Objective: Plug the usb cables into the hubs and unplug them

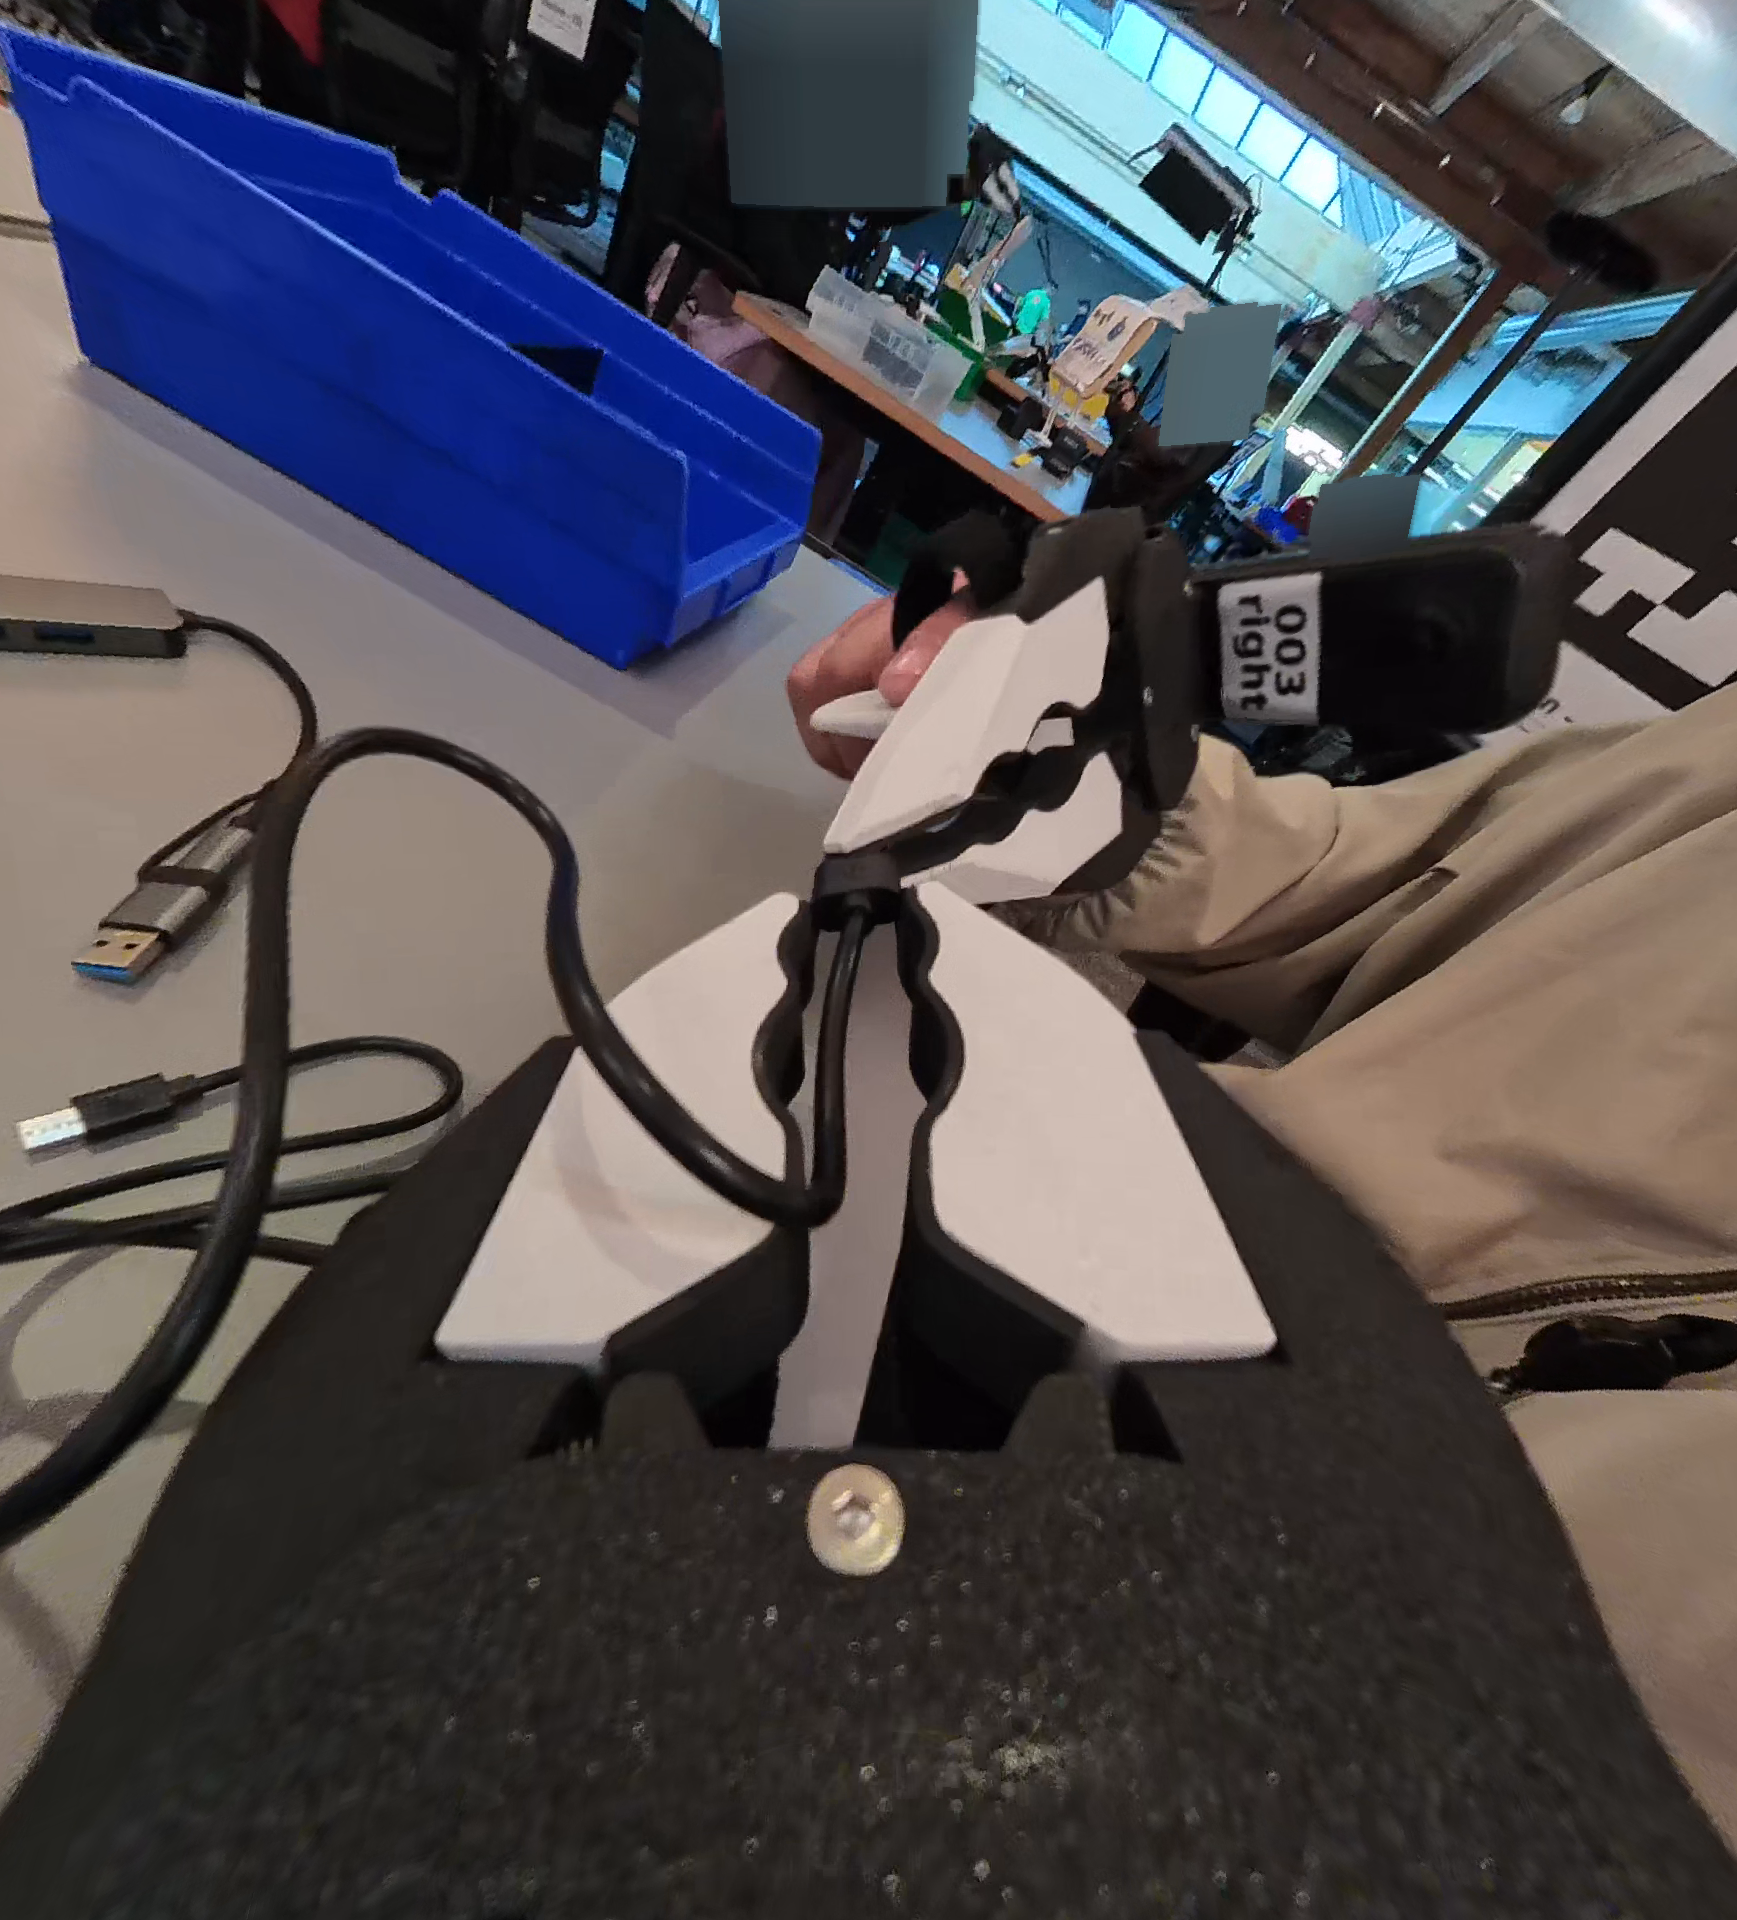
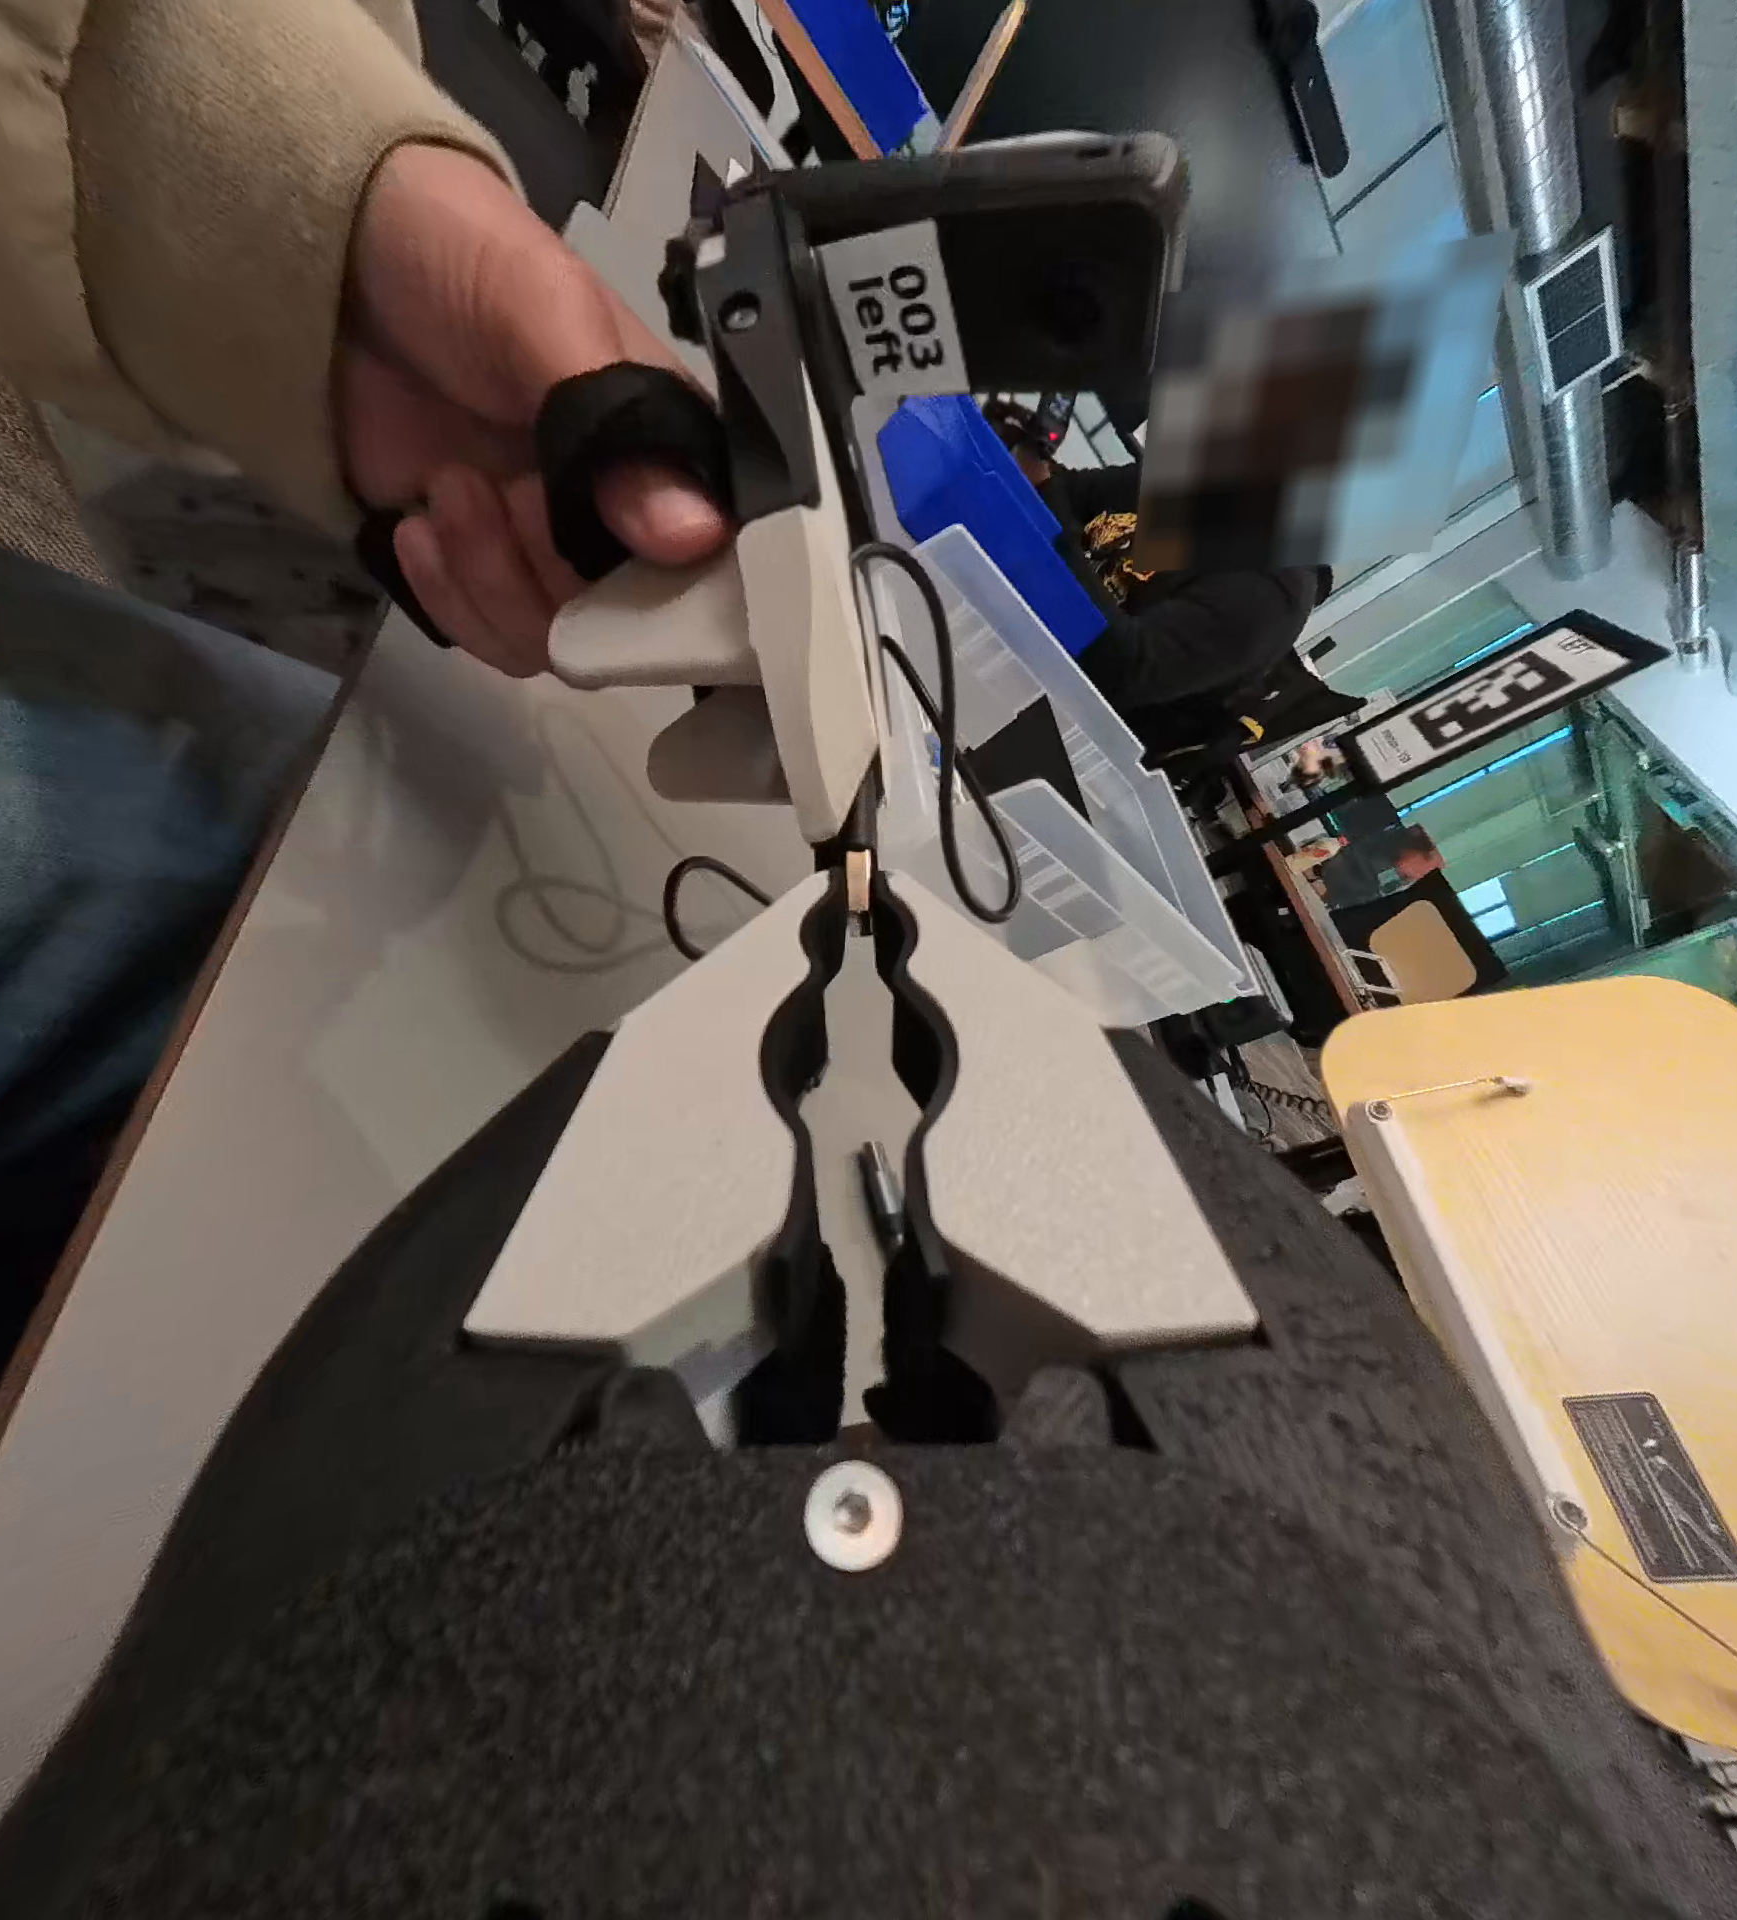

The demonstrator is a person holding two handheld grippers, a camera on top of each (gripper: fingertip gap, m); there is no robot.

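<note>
1. Your left tool (image 1: 848, 914) pinches the black cable's (image 1: 573, 966) plug; your right tool (image 2: 856, 902) grips its metal tip.
2. At 10 o'clock, the hub (image 1: 43, 620) lies beside the blue bin (image 1: 407, 343).
3. Loose plugs (image 1: 131, 935) clutter the surface (image 1: 12, 790) at 9 o'clock.

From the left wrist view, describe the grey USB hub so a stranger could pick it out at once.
Start at the big blue bin on the grey table. Just in front of it, at the picture's left edge, lies the USB hub, a flat grey bar. Unlike the loose plugs and cables nearer the camera, it shows blue ports along its side, and one black cable leaves its end.
</note>
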